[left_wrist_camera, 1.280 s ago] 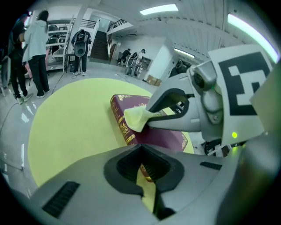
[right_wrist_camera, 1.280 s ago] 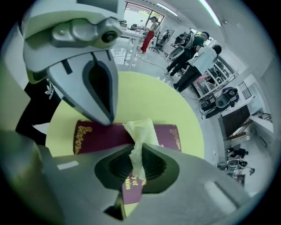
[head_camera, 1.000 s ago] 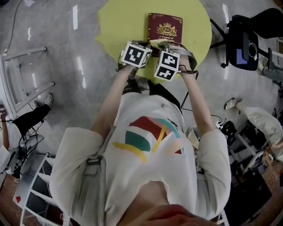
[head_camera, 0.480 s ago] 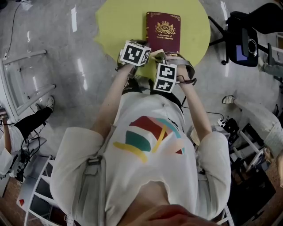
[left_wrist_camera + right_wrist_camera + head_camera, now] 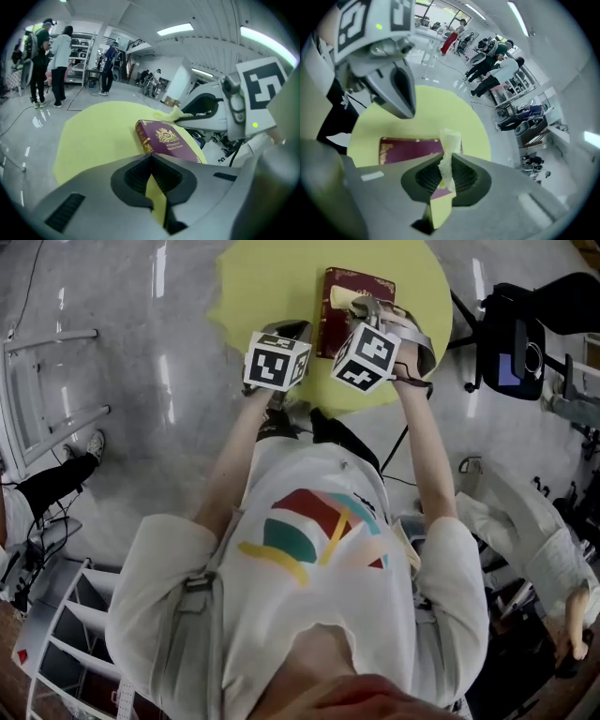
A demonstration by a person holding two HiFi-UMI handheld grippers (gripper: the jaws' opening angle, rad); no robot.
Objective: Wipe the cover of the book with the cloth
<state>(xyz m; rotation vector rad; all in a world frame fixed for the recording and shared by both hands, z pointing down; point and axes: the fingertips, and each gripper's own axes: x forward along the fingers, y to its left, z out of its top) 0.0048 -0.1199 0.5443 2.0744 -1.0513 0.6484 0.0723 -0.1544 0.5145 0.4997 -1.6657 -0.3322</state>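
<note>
A maroon book [image 5: 339,322] with a gold crest lies closed on the round yellow table [image 5: 272,282]. My right gripper [image 5: 362,306] reaches over the book's far end, shut on a pale yellow cloth [image 5: 341,298] that sticks out past its tips. In the right gripper view the cloth [image 5: 449,149] stands pinched between the jaws, with the book [image 5: 411,149] below. My left gripper [image 5: 292,330] hovers just left of the book, shut and holding nothing. The left gripper view shows the book [image 5: 166,140], the cloth [image 5: 171,114] and the other gripper [image 5: 206,112] beyond it.
A black office chair [image 5: 514,332] stands right of the table, and a white metal frame [image 5: 47,399] lies on the floor to the left. Several people [image 5: 55,61] stand by shelves across the room. A person in white [image 5: 525,535] is at the lower right.
My right gripper has carried the cloth forward from the book's near edge to its far end. The left gripper has drawn off to the left of the book.
</note>
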